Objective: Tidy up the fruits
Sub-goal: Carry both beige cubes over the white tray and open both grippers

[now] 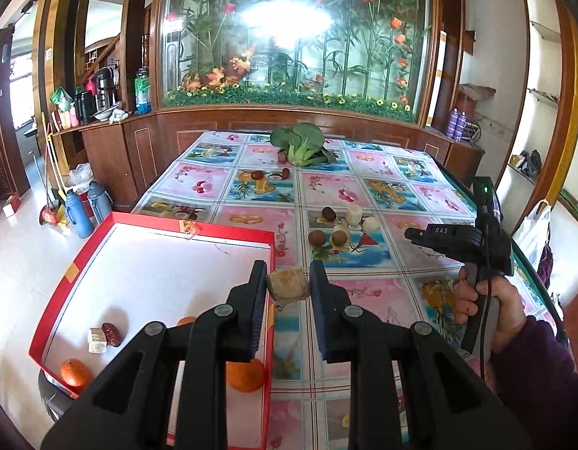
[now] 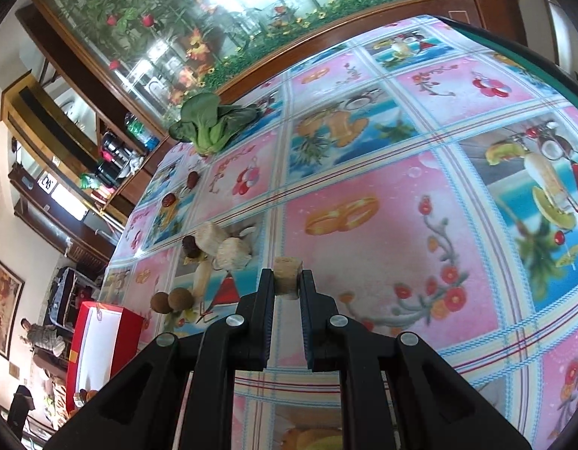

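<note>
Gripping a pale, squarish chunk of cut fruit point(image 1: 288, 285), the left tool point(image 1: 288, 288) has its jaws clamped on the piece's two sides, the fibrous cut face turned toward the camera; its long axis I cannot tell. The piece hangs just above the right rim of a red box point(image 1: 113, 221) with a white floor, where two oranges point(image 1: 76, 372), a dark red date point(image 1: 111, 333) and a white cube point(image 1: 97, 340) already lie.

The right tool point(image 2: 288, 281) is pinched on a short tan cylinder point(image 2: 287, 278), its flat end up, its length running upright between the pads, low over the table point(image 2: 364, 195).

On the table's fruit-printed cloth lie two brown round fruits point(image 1: 328, 238), white chunks point(image 1: 354, 213), more dates point(image 1: 329, 213) and a leafy green vegetable point(image 1: 299, 144) at the far end. Behind stands a wood-framed glass case point(image 1: 292, 33) of artificial flowers and bamboo. A hand point(image 1: 487, 300) in a purple sleeve holds the right tool's handle.
</note>
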